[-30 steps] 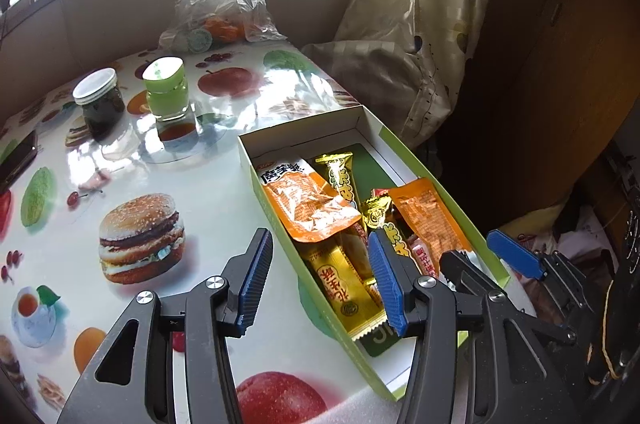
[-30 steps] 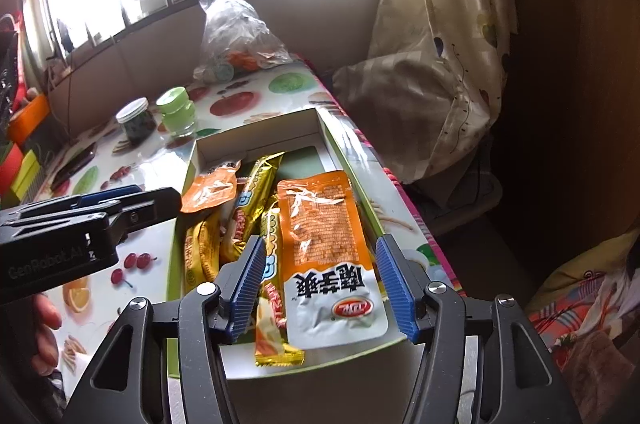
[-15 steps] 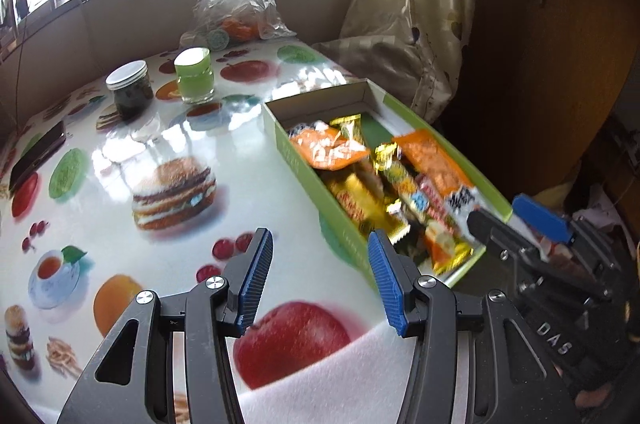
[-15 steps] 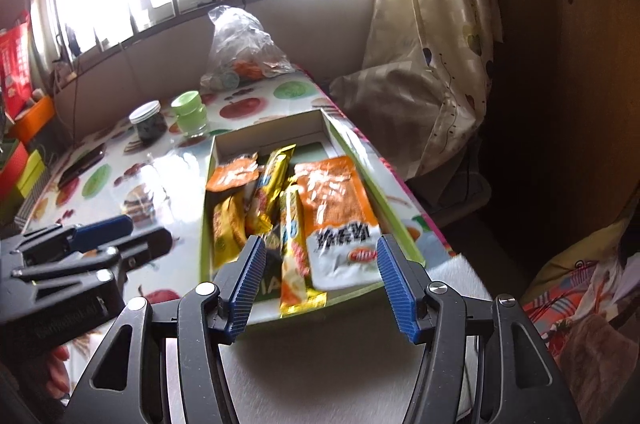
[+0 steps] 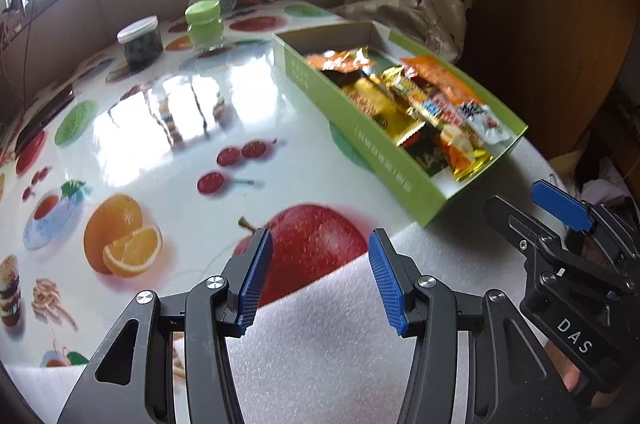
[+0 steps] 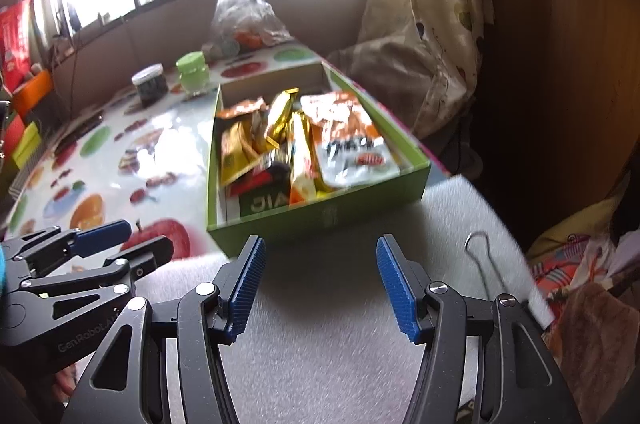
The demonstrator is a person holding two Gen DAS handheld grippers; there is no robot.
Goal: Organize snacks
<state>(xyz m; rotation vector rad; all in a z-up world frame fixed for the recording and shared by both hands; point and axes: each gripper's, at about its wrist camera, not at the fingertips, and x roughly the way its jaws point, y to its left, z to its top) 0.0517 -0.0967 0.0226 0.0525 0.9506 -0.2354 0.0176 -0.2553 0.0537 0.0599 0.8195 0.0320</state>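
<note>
Ahead of the empty, parted left gripper [image 5: 320, 278] and right gripper [image 6: 320, 284], the snack box [image 6: 320, 214] looks filled, suggesting only withdrawal remains.

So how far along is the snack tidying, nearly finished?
Seems close. The snack packets all lie inside the green box, and I see none loose on the table. Nothing is in hand: the left gripper and right gripper are open and empty. Whether more sorting remains, I can't tell.

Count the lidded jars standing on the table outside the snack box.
2. A dark jar with a white lid stands beside a green jar with a green lid, both beyond the green box.
</note>
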